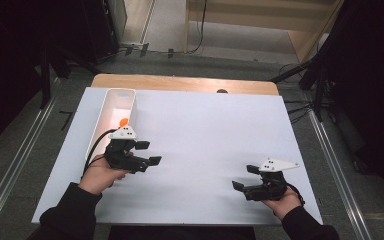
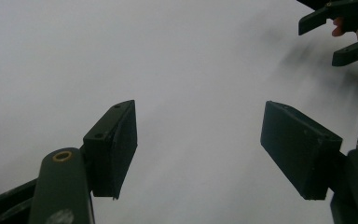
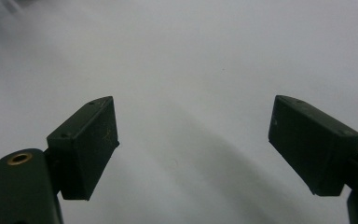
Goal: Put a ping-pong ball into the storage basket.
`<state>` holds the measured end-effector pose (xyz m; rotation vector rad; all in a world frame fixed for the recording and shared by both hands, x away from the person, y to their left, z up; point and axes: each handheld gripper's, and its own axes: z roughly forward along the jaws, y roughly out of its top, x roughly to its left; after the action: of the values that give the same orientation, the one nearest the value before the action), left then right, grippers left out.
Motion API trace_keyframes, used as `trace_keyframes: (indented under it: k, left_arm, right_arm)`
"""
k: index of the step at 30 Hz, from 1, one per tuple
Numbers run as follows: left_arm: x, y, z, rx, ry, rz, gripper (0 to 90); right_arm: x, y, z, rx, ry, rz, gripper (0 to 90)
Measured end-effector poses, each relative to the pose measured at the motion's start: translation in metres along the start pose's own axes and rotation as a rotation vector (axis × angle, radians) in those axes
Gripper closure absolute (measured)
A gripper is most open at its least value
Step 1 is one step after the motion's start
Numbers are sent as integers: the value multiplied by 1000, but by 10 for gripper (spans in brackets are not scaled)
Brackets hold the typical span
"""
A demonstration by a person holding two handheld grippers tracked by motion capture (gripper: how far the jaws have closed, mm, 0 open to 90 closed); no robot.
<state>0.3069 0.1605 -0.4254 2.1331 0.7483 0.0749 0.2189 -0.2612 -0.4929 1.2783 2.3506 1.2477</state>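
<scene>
A long white bin (image 1: 111, 107) stands at the table's left, and a small orange object (image 1: 123, 121) lies inside it. Just in front of the bin a hand holds my left gripper (image 1: 148, 153) open, its jaws pointing right over the white sheet (image 1: 205, 135). In the left gripper view its own jaws (image 2: 198, 140) are wide apart with nothing between them, and the other gripper (image 2: 338, 32) appears at the top right. My right gripper (image 1: 246, 177) is at the front right, open, jaws pointing left. In the right gripper view its jaws (image 3: 193, 140) are spread over bare white sheet.
The white sheet covers a wooden table (image 1: 180, 82) whose far edge is exposed. Metal rails (image 1: 15, 165) run along the floor on both sides. Dark stands and cables (image 1: 315, 75) sit at the back right.
</scene>
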Motion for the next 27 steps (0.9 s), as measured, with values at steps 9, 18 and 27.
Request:
trace_keyframes:
  k: [9, 18, 27]
  left_arm:
    - [-2, -8, 0, -5, -8, 11, 279]
    - [-7, -13, 2, -8, -14, 34, 279]
    - [-13, -23, 4, 11, -16, 75, 279]
  right_arm:
    - [0, 0, 0, 0, 0, 0, 143]
    - [0, 0, 1, -1, -1, -3, 143]
    - [0, 0, 1, 0, -2, -6, 143]
